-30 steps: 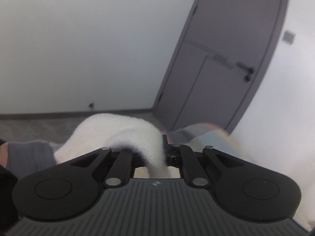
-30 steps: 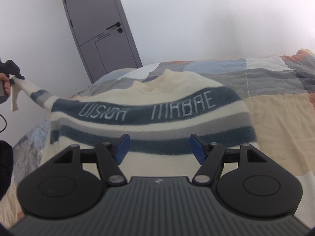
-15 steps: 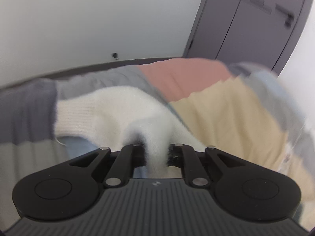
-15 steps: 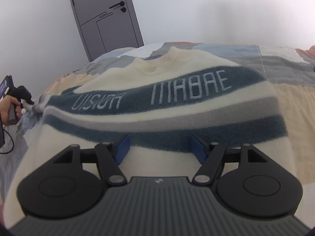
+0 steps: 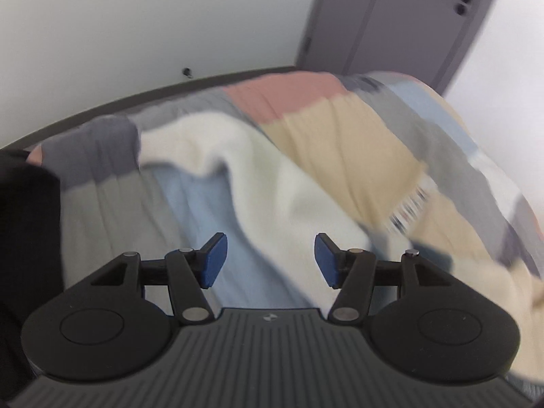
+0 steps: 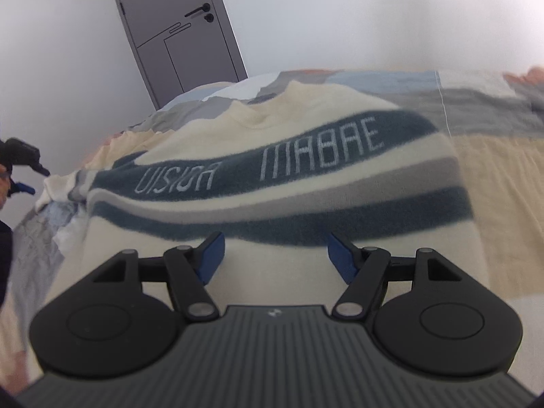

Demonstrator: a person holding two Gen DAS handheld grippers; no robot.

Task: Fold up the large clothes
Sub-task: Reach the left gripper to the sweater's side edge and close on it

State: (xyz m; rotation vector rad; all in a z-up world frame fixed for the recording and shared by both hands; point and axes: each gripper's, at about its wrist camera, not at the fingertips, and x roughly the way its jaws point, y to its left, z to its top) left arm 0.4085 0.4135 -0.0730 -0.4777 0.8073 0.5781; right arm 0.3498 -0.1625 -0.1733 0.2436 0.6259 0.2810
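the sweater lay flat on the bed, filling mid-frame. the left tool was opening over its cream sleeve, gripping nothing. the right tool stood wide and empty at the hem.

**Open air above the bed, walls at its edges**

The sweater lies flat over the bed — nothing stands on it, so the right claw has free passage above. By the left claw, jaws opening, the sleeve bunches up — wall and door close behind.
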